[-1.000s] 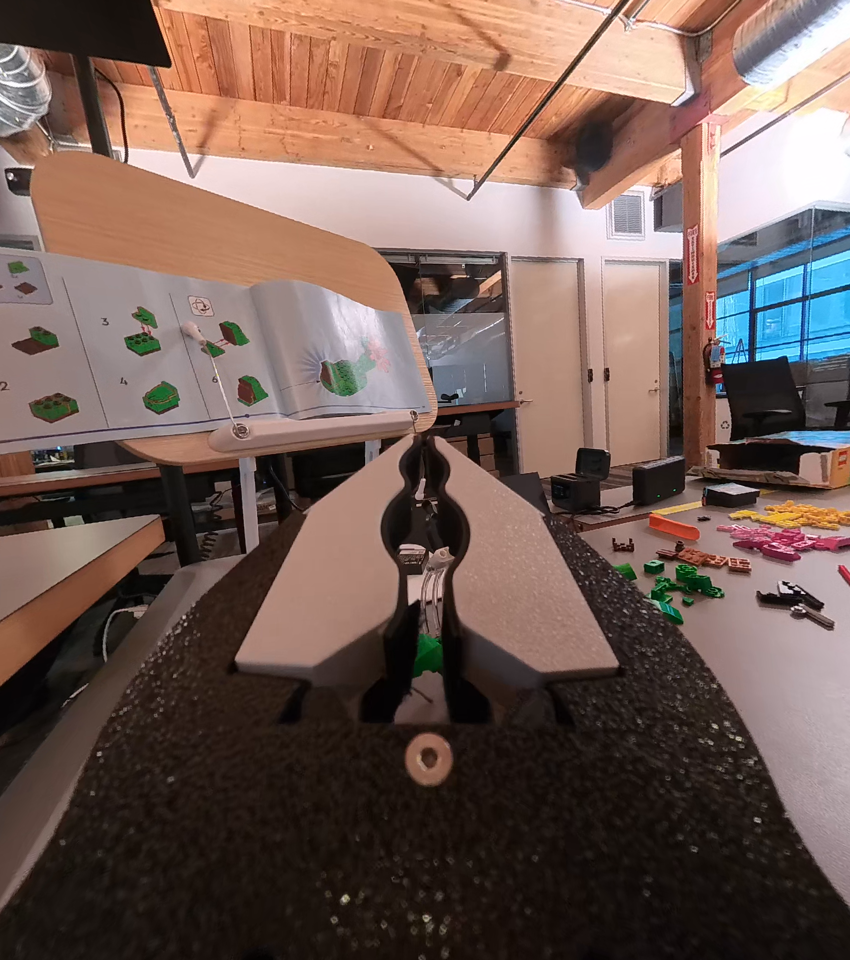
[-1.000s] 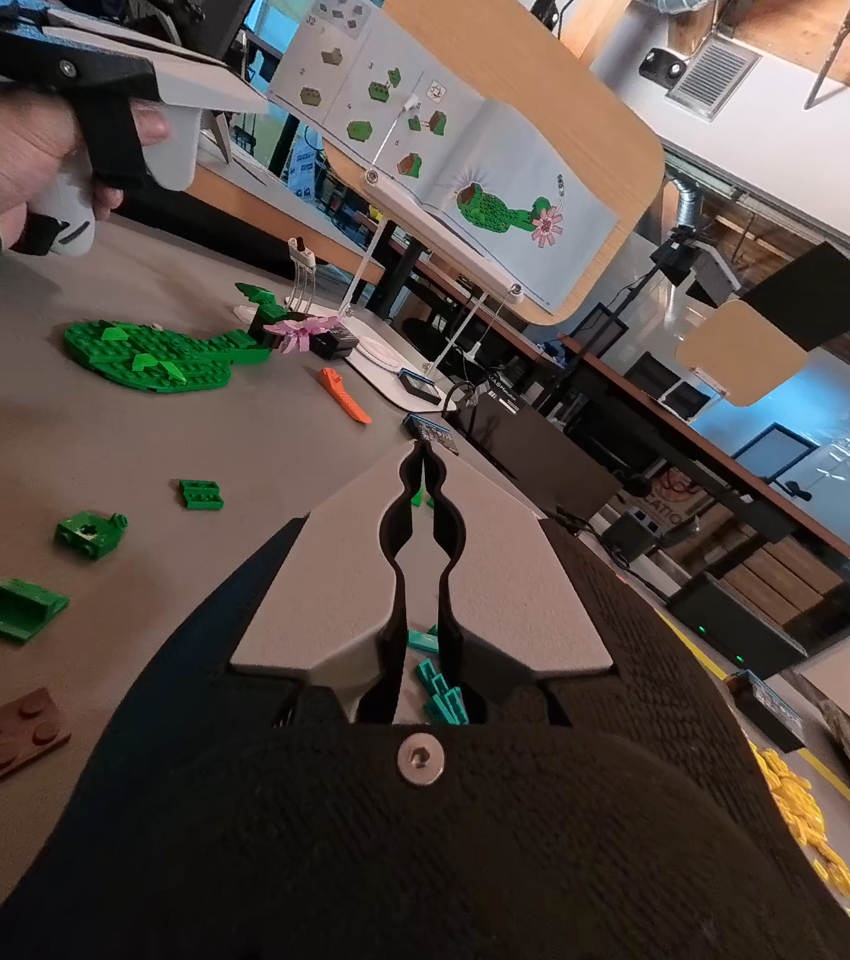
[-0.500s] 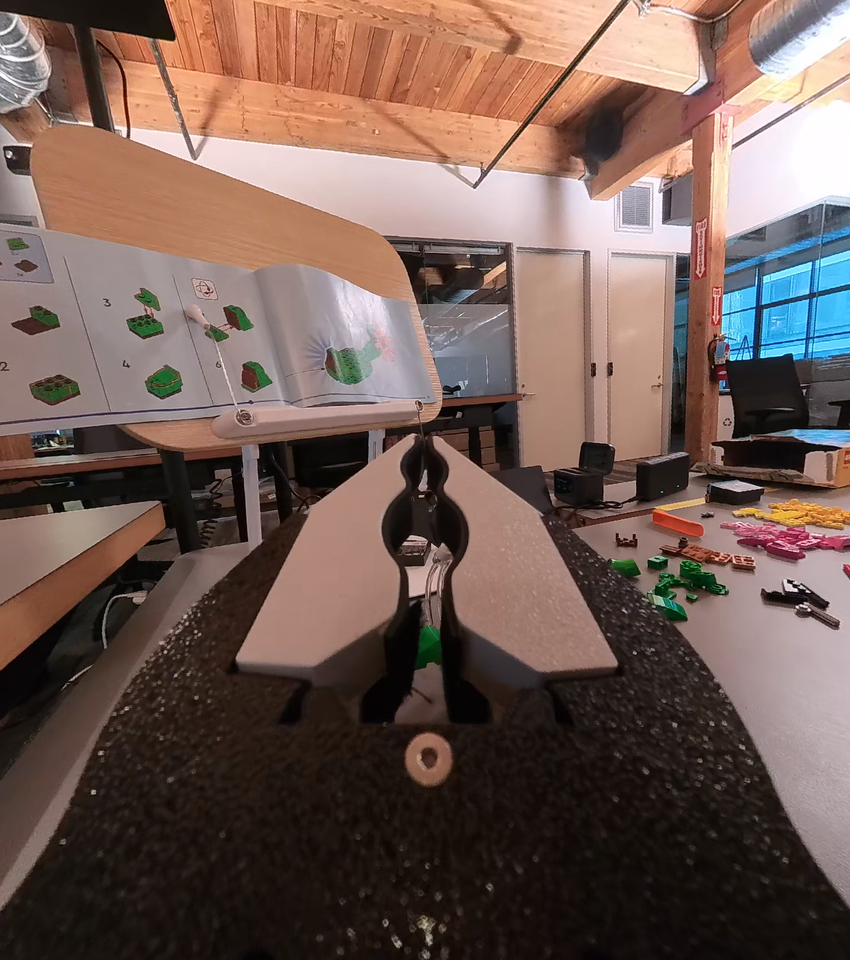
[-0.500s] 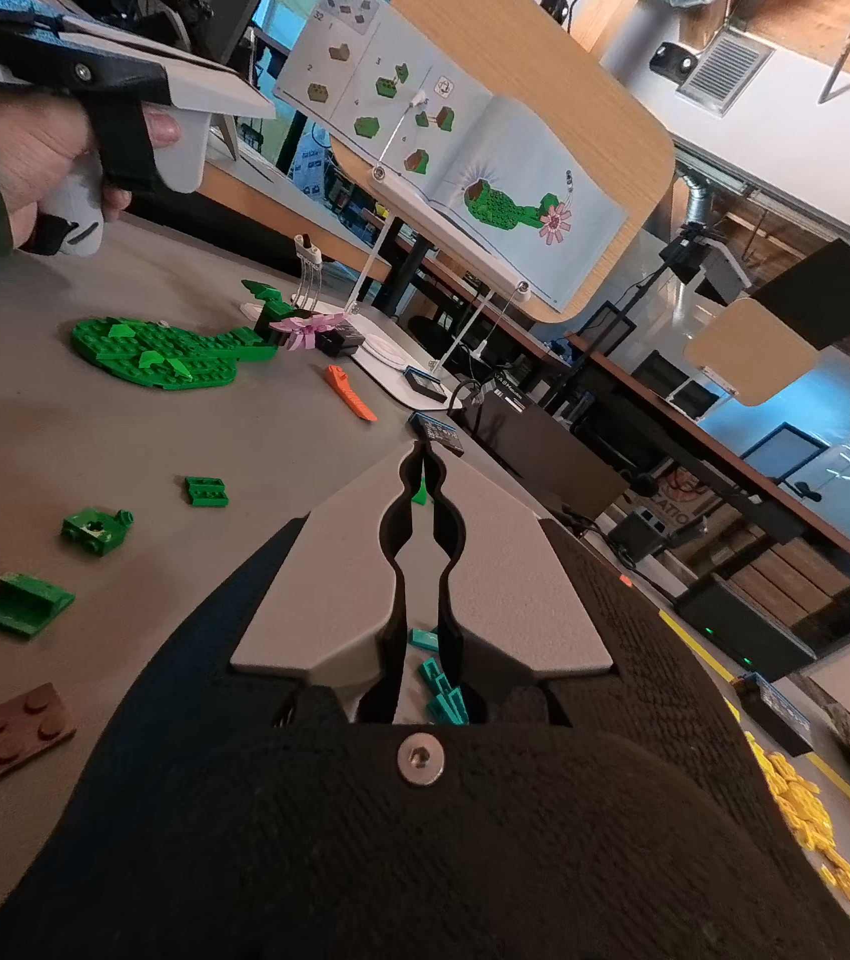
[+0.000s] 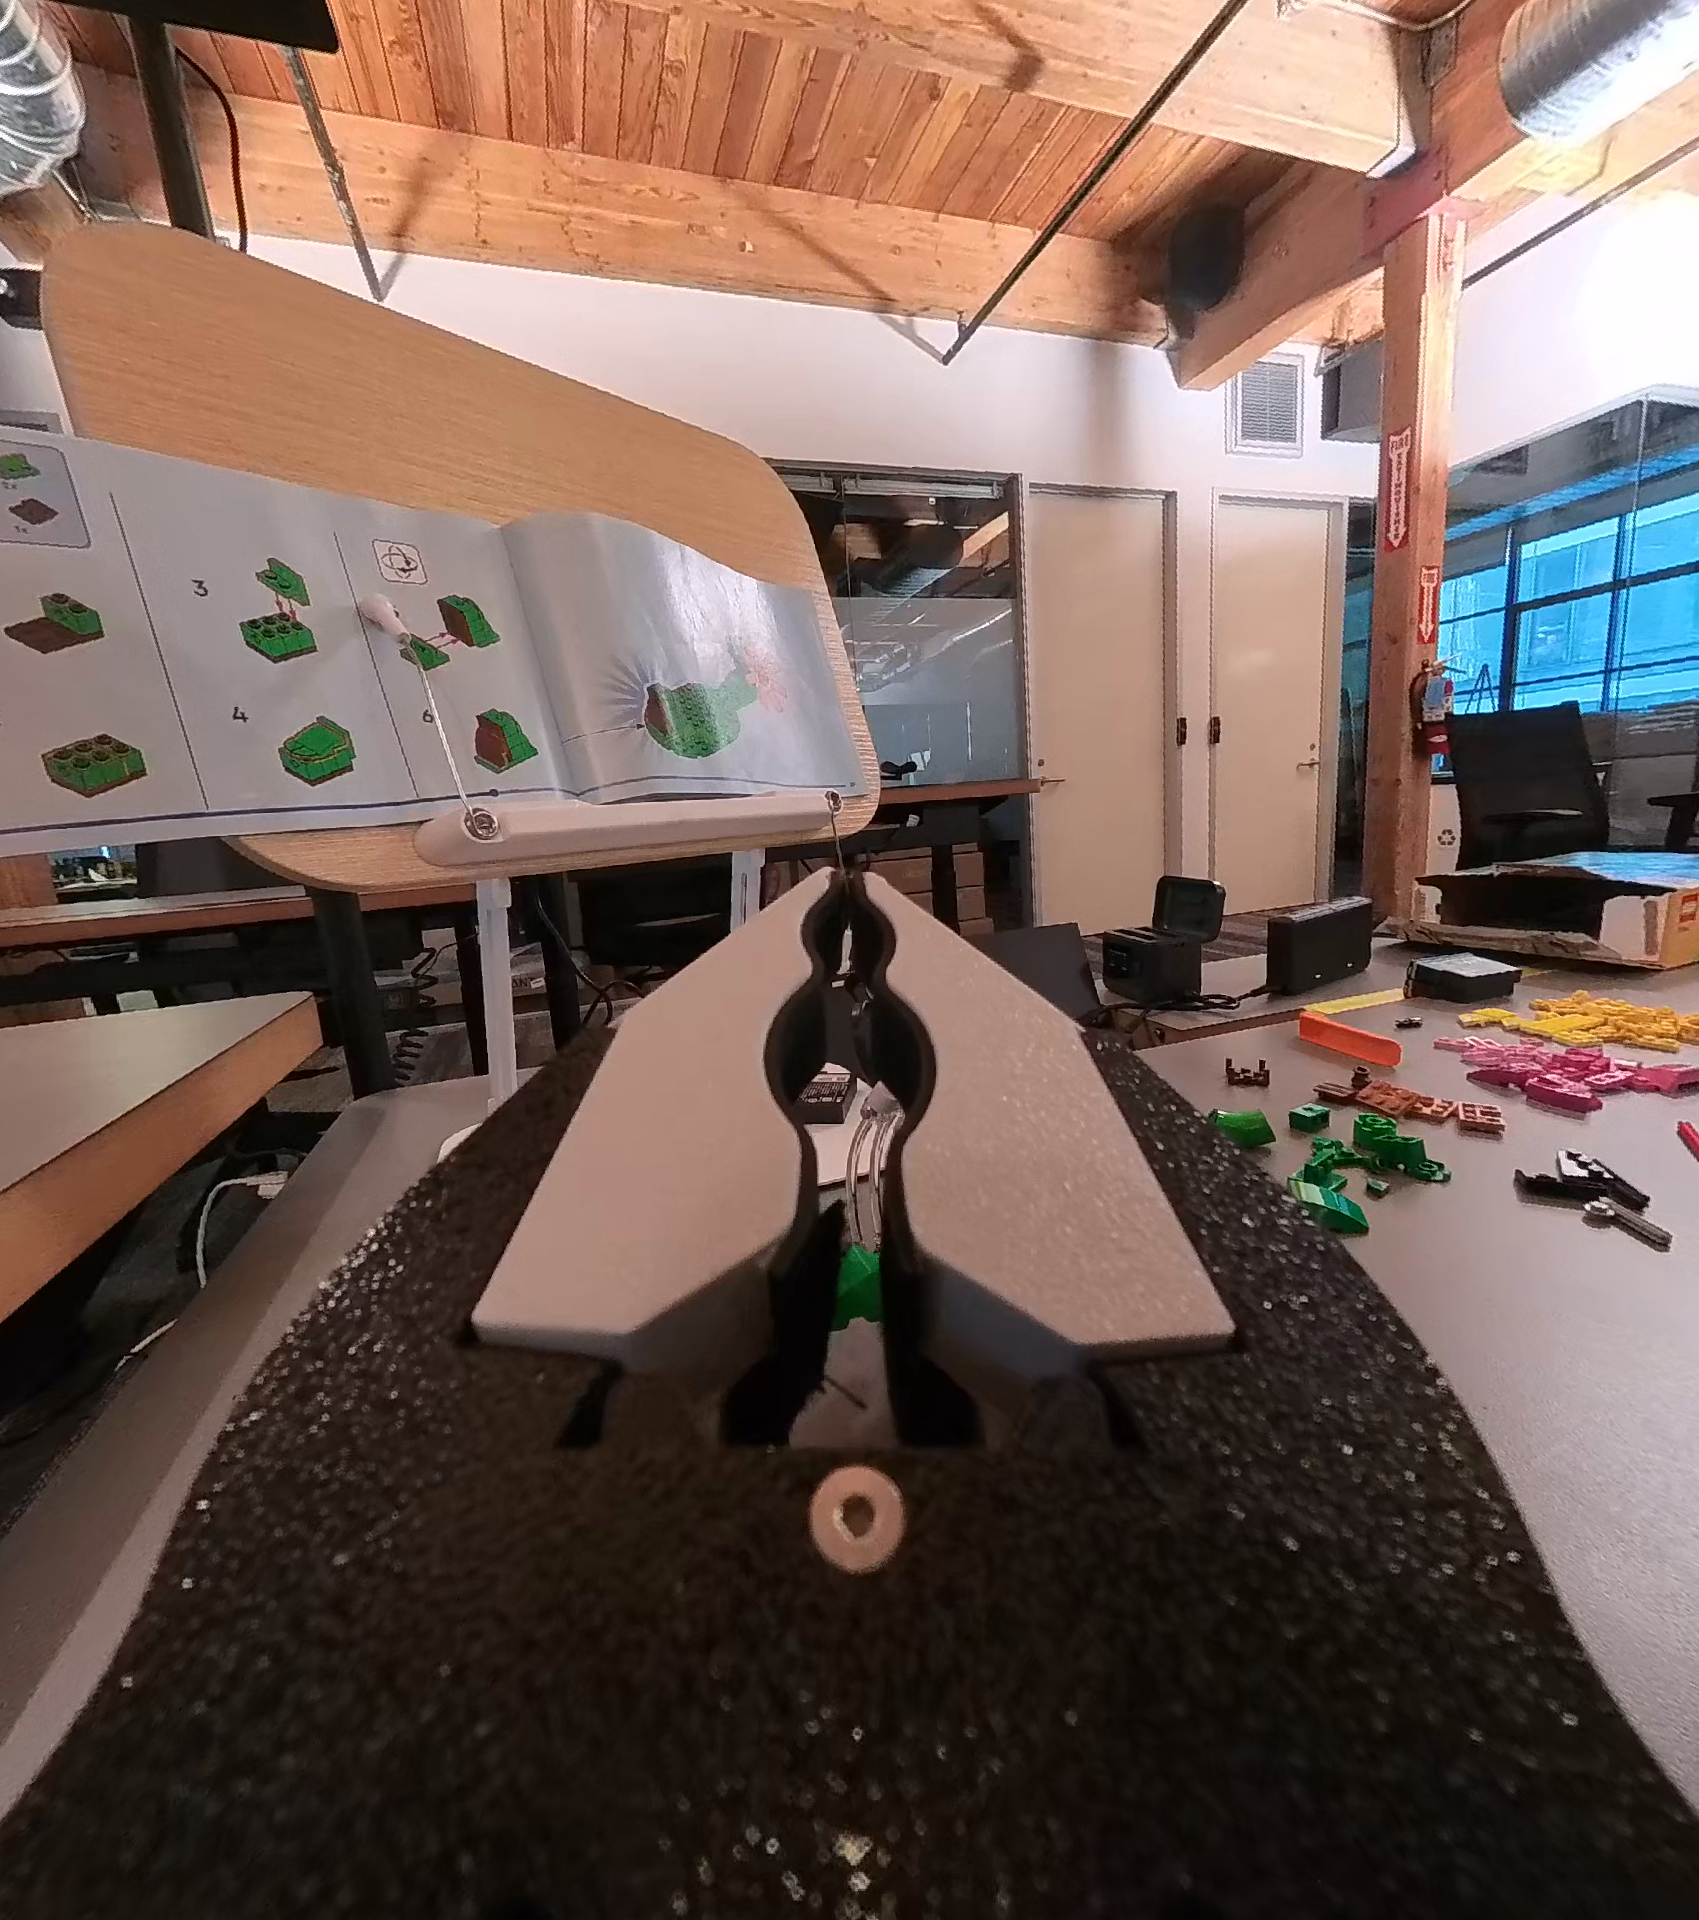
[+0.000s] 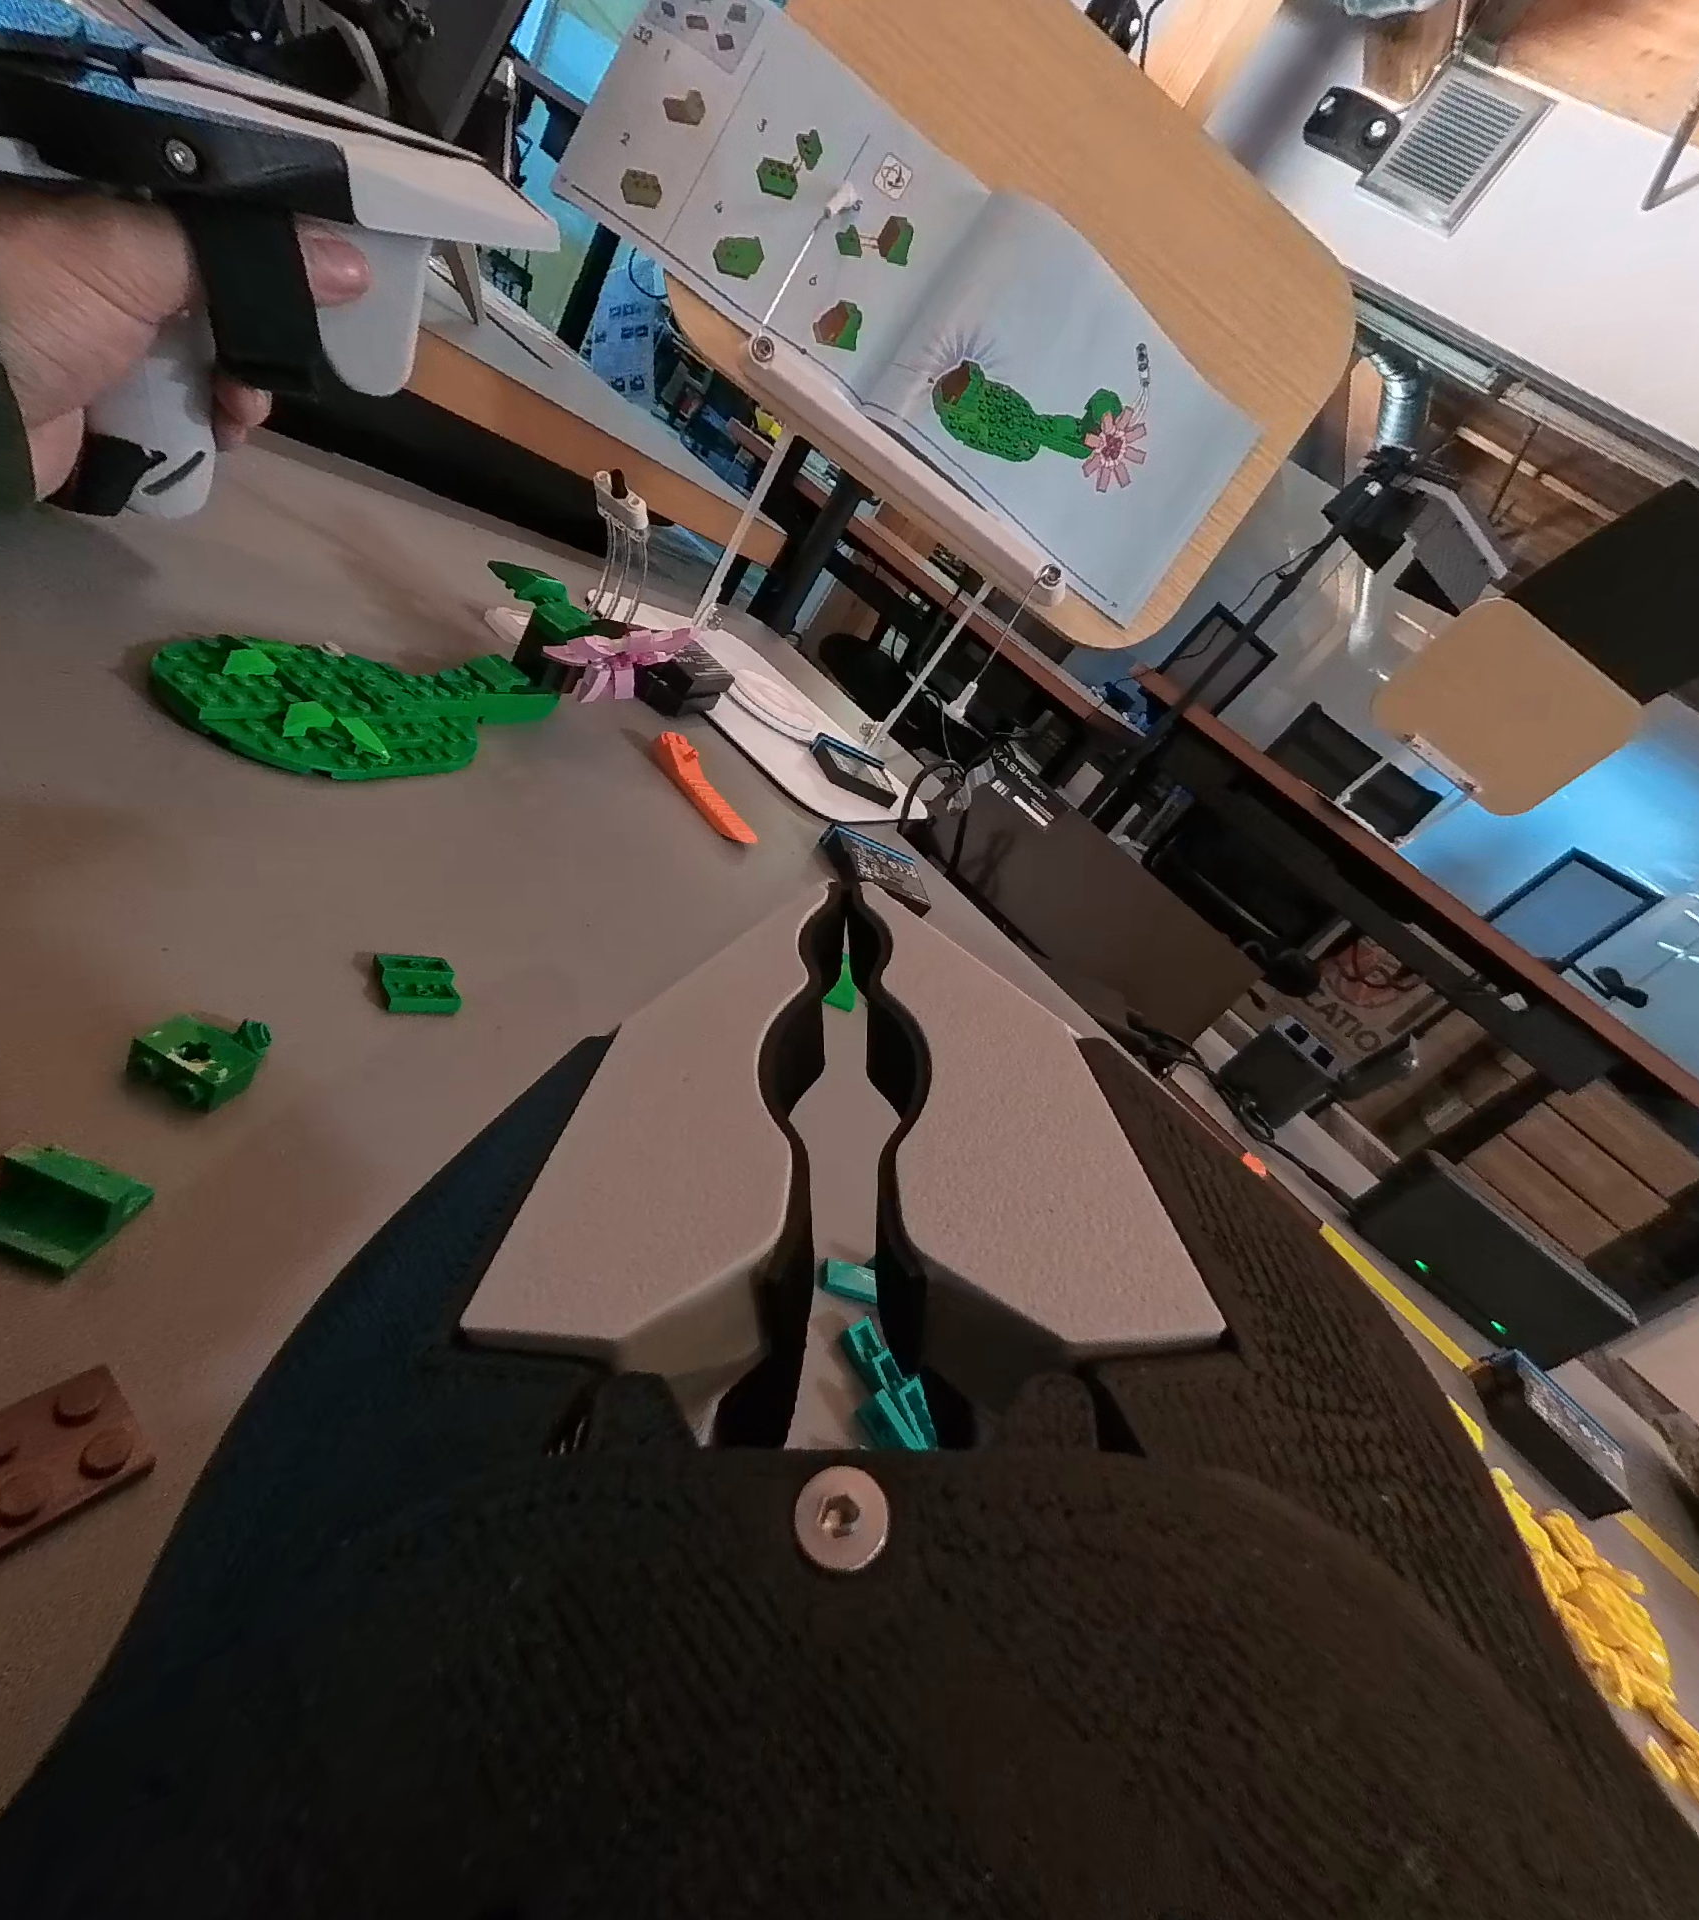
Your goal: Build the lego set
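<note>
The green build [image 6: 325, 707] with a pink flower [image 6: 616, 660] and clear stems [image 6: 621, 551] lies flat on the grey table [image 6: 564, 914], far left of my right gripper [image 6: 843, 894]. That gripper is shut and empty, held above the table. My left gripper [image 5: 847, 878] is shut and empty too. A hand holds it high over the table's left end in the right wrist view [image 6: 523, 223]. Through the left gripper's gap I see the clear stems [image 5: 871, 1143] and a bit of green [image 5: 855, 1283]. The open instruction booklet [image 5: 357, 665] rests on a wooden stand.
Loose green pieces [image 6: 196, 1060] and a brown plate [image 6: 3, 1465] lie at my right gripper's left. An orange separator [image 6: 705, 800] lies near the build. Sorted piles of green [image 5: 1344, 1143], pink [image 5: 1572, 1070] and yellow [image 5: 1634, 1029] pieces and the set box [image 5: 1634, 914] lie at right.
Both grippers have drifted a little while staying shut. The booklet sits lower in the right wrist view. No piece on the table has moved.
</note>
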`<action>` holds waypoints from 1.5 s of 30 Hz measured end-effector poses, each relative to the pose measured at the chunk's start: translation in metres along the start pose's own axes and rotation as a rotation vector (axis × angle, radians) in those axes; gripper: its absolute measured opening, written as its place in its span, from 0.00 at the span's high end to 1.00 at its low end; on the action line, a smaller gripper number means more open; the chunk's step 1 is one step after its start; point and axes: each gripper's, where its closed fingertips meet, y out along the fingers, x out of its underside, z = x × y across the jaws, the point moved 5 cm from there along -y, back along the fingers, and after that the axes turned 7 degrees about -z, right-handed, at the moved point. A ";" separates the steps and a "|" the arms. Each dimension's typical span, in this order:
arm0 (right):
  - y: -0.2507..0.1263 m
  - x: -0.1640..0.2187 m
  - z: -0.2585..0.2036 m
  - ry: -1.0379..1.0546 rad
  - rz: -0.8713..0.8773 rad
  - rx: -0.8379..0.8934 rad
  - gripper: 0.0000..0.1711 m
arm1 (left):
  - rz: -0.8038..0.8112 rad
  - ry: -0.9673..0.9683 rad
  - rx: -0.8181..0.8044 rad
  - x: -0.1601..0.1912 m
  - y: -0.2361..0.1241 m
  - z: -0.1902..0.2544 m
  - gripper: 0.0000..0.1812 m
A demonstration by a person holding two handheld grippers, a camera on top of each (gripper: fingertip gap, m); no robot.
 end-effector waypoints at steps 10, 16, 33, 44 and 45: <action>-0.003 -0.004 0.001 0.004 0.036 0.012 1.00 | -0.004 -0.001 0.002 0.001 0.000 0.000 1.00; -0.005 -0.005 0.003 0.021 0.050 0.011 1.00 | -0.007 0.002 0.003 0.001 0.001 0.000 1.00; 0.007 -0.005 0.008 0.076 -0.083 -0.157 0.90 | -0.012 -0.006 0.002 0.003 0.001 -0.001 1.00; 0.123 0.049 0.116 -0.325 -0.711 -0.790 0.85 | -0.016 -0.011 0.008 0.003 0.002 0.000 1.00; 0.132 0.061 0.120 -0.342 -0.748 -0.835 0.85 | -0.016 -0.011 0.009 0.003 0.001 0.000 1.00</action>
